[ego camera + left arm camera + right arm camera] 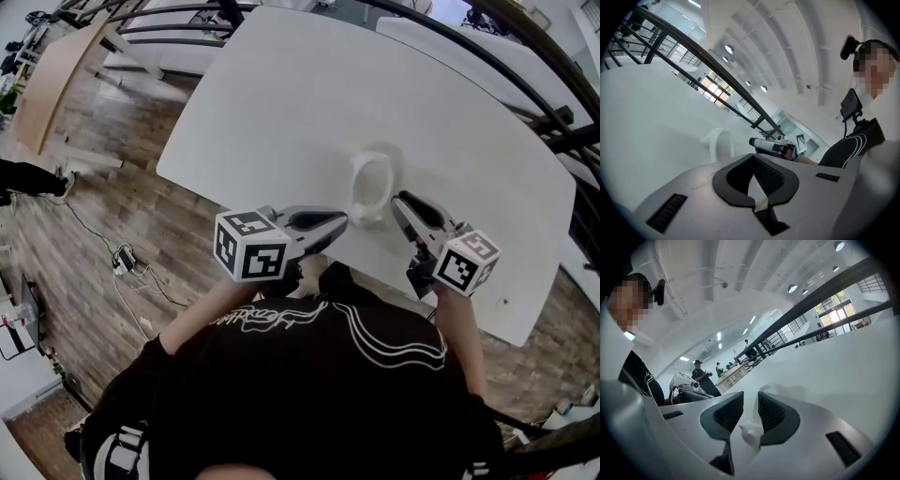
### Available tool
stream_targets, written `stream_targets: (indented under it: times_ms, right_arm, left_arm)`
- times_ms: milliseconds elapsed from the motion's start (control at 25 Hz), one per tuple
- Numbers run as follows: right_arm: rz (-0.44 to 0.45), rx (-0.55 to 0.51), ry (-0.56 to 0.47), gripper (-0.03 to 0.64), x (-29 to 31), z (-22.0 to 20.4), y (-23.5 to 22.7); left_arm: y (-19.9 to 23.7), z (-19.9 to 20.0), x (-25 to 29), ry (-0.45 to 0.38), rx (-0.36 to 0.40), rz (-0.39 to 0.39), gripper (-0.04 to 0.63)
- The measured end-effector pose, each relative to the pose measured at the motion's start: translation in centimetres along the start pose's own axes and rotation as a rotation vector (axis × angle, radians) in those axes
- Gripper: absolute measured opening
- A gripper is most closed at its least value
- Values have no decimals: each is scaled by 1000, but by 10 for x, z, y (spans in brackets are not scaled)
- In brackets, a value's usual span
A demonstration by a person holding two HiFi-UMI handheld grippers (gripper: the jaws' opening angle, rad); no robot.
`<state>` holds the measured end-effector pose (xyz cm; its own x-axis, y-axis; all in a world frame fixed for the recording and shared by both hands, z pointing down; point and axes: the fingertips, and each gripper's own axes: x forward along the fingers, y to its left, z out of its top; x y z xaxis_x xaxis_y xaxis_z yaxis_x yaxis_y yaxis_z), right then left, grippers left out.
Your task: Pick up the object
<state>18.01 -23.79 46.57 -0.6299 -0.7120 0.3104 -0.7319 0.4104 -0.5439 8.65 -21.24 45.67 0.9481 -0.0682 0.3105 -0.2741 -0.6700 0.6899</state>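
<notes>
A white ring-shaped object (pixel 373 184) lies on the white table (pixel 281 103), near its front edge. My right gripper (pixel 401 200) is at the object's right side, touching or nearly so. In the right gripper view its jaws (pixel 750 394) stand a little apart. A white nub of the object (pixel 750 432) sits low between them, clear of the left pad, and the rest of the object (pixel 780 391) shows past the jaws. My left gripper (pixel 336 222) hovers just left of the object with its tips together and nothing in them (pixel 752 157). The object (pixel 717 144) stands beyond it.
The table's front edge runs just under both grippers, with wooden floor and a cable with a plug strip (pixel 125 260) below to the left. Dark railings (pixel 525 56) curve behind the table. People stand far off by other tables (pixel 701 376).
</notes>
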Motion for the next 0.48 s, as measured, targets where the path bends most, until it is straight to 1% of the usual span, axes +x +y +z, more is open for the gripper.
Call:
stream_targets:
  times_ms: [160,280,480]
  right_arm:
    - [-4,4,47,109,9,0,-12]
    - [-11,15,108,143,18,-4,-25]
    - [-36,54,235,148,31,-25,-46]
  left_arm:
    - [4,3,3,-4,-9,11,8]
    - [7,9,6,-6,-12,14,8]
    - [14,12,6,-8,-24,23,8]
